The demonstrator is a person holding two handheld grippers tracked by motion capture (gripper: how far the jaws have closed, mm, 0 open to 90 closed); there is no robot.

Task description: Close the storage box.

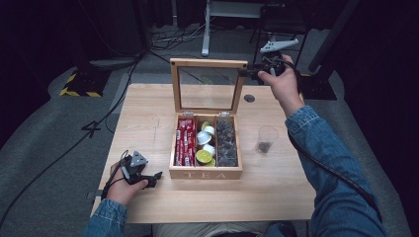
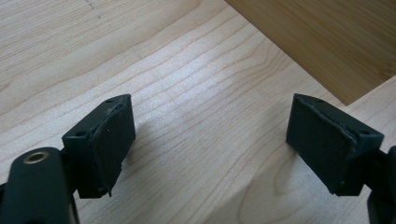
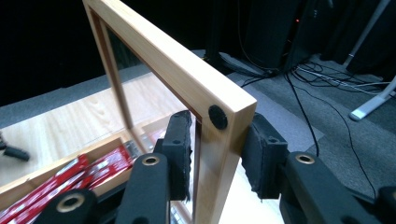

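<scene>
A wooden tea box [image 1: 205, 174] stands mid-table with its glass-paned lid [image 1: 207, 63] raised upright. Inside are red packets [image 1: 185, 140], white and green capsules [image 1: 205, 145] and dark sachets [image 1: 226, 143]. My right gripper [image 1: 249, 73] is at the lid's top right corner. In the right gripper view the lid frame [image 3: 187, 79] sits between the two pads [image 3: 180, 154], which lie against both its faces, so the right gripper [image 3: 219, 135] is shut on it. My left gripper [image 1: 154, 177] rests on the table by the box's front left corner. Its jaws [image 2: 210, 140] are wide open on bare wood.
A clear plastic cup [image 1: 267, 138] with something dark at its bottom stands right of the box. A round cable hole [image 1: 249, 98] lies in the table [image 1: 148, 113] behind it. Cables and stand legs [image 1: 205, 49] cover the floor beyond the far edge.
</scene>
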